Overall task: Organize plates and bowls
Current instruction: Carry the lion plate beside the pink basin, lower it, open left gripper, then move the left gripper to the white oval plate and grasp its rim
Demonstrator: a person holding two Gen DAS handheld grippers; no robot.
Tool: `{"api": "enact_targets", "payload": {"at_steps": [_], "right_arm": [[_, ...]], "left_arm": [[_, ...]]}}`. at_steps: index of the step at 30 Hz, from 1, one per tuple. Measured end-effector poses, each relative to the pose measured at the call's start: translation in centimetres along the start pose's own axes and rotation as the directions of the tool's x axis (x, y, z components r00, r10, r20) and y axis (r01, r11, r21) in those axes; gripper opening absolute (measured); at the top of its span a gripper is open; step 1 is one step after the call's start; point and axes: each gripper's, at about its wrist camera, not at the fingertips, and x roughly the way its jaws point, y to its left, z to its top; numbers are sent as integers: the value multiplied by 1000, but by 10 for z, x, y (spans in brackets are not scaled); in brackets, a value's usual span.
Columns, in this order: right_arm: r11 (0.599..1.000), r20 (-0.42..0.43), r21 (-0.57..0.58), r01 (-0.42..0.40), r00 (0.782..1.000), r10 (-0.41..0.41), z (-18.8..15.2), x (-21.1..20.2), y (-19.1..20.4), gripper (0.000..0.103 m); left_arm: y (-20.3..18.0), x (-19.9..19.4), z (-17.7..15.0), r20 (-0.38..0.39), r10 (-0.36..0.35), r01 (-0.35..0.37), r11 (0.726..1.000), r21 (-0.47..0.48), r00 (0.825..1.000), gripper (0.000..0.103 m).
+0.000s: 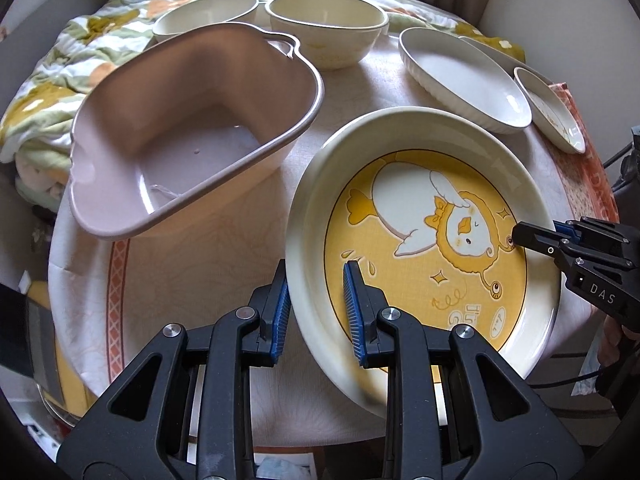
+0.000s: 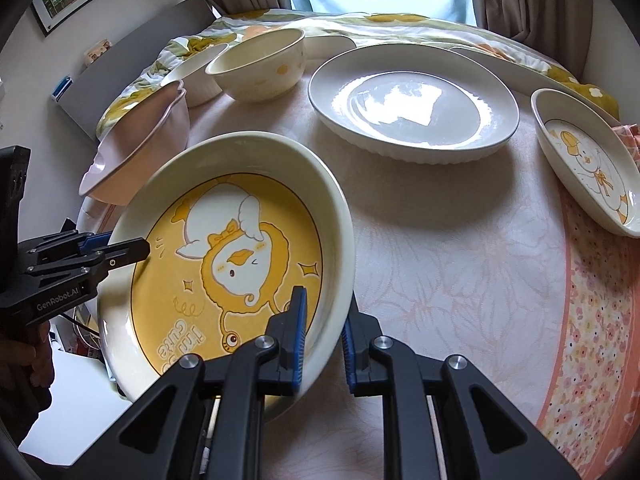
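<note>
Fingers of two grippers clamp one duck plate (two bowls behind).

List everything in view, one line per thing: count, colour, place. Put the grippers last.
duck plate: 1, cream rim with yellow cartoon centre, near table edge, tilted, held by both grippers.
pink basin: 1, dusty pink, left of the duck plate.
cream bowls: 2, cream, far side of table, side by side.
white oval dish: 1, white, ribbed outside, far right of centre.
small duck dish: 1, cream with duck print, right edge.
tablecloth: 1, pale pink floral, covering the table.
quilt: 1, green, yellow and white floral, behind the table.
left gripper: 1, black with blue pads, astride the plate's near-left rim.
right gripper: 1, black with blue pads, astride the plate's right rim.
</note>
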Motion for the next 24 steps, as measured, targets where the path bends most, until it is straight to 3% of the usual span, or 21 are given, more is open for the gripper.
{"api": "enact_targets", "payload": {"at_steps": [3, 9, 11, 12, 13, 15, 16, 24], "right_arm": [[1000, 6, -2, 14, 1000, -14, -1, -1, 1, 15], [1000, 18, 11, 12, 1000, -12, -4, -5, 1, 16], [1000, 24, 8, 9, 1000, -9, -5, -7, 2, 26], [1000, 25, 6, 8, 1000, -8, -6, -8, 3, 43], [1000, 29, 4, 6, 1000, -7, -7, -9, 4, 68], [1000, 52, 0, 5, 999, -5, -10, -12, 5, 92], [1000, 66, -2, 9, 998, -9, -11, -15, 6, 94], [999, 160, -11, 31, 987, -29, -5, -52, 6, 100]], "left_arm": [[-4, 2, 0, -15, 35, -35, 999, 29, 999, 22], [-4, 0, -1, -20, 37, -36, 999, 21, 999, 24], [-4, -1, -3, -18, 36, -36, 999, 14, 999, 26], [-5, -1, -3, -15, 34, -34, 999, 11, 999, 30], [-5, -2, -4, -12, 34, -34, 999, 11, 999, 37], [-7, -6, -5, 10, 41, -42, 999, 11, 999, 97], [-7, -12, -7, 38, 47, -47, 999, 8, 998, 103], [-14, -52, -6, 37, 43, -43, 999, -2, 998, 103]]}}
